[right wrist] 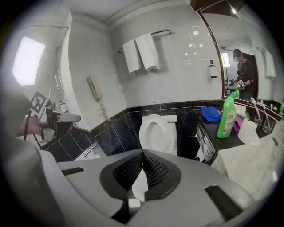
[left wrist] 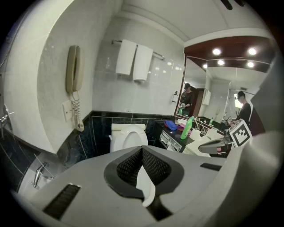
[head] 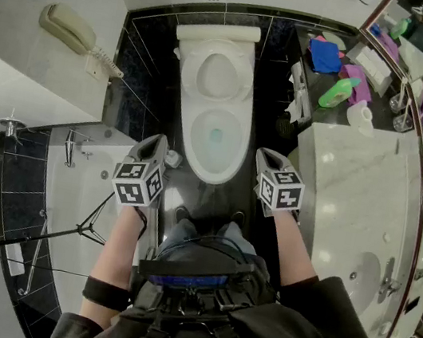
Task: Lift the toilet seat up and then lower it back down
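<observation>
The white toilet [head: 215,136] stands against the black tiled wall, straight ahead of me. Its seat [head: 216,74] is raised and leans back on the tank, so the bowl lies uncovered. The upright seat ring also shows in the left gripper view [left wrist: 129,136] and the right gripper view [right wrist: 158,133]. My left gripper [head: 158,143] hovers at the bowl's front left, and my right gripper [head: 267,158] at its front right. Neither touches the toilet. Both are shut, pads together [left wrist: 142,153] [right wrist: 142,154], with nothing between them.
A wall phone [head: 72,29] hangs on the left wall. On the right, a dark shelf carries a green bottle [head: 338,93] and a blue cloth [head: 324,56]. Beside it is a marble counter [head: 354,189]. Two towels [left wrist: 134,60] hang above the toilet. A thin stand's legs [head: 62,233] cross the floor at left.
</observation>
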The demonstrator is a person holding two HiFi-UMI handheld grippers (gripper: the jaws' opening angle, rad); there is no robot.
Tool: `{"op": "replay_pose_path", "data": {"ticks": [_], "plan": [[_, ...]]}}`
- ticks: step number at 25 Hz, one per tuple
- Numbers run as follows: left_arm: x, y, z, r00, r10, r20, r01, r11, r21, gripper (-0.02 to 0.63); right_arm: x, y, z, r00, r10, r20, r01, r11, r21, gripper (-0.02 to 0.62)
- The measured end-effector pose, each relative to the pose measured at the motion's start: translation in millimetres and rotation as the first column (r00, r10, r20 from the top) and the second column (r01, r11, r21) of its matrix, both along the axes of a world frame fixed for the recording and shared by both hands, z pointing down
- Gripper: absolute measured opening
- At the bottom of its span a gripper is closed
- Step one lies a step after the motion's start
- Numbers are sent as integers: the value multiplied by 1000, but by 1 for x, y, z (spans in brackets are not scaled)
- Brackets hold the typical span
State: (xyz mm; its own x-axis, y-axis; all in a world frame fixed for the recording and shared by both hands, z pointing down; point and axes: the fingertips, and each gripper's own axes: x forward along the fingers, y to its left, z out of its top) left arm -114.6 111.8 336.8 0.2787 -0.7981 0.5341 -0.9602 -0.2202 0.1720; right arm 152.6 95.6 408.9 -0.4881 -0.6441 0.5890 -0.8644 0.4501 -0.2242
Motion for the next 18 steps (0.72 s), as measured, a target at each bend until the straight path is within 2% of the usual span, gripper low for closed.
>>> {"op": "replay_pose_path", "data": {"ticks": [4, 12, 18], "plan": [[-29, 14, 11, 999, -24, 30, 24, 1000, -9, 6, -40, -4, -14, 999, -40, 12, 40, 999, 35, 2], [-61, 33, 28, 997, -75, 31, 76, 997, -21, 6, -115, -3, -54, 988, -142, 59, 134, 984, 114, 2], [-60, 31, 30, 998, -61, 35, 62, 998, -20, 6, -128, -3, -56, 984, -157, 80, 146, 982, 123, 2]]}}
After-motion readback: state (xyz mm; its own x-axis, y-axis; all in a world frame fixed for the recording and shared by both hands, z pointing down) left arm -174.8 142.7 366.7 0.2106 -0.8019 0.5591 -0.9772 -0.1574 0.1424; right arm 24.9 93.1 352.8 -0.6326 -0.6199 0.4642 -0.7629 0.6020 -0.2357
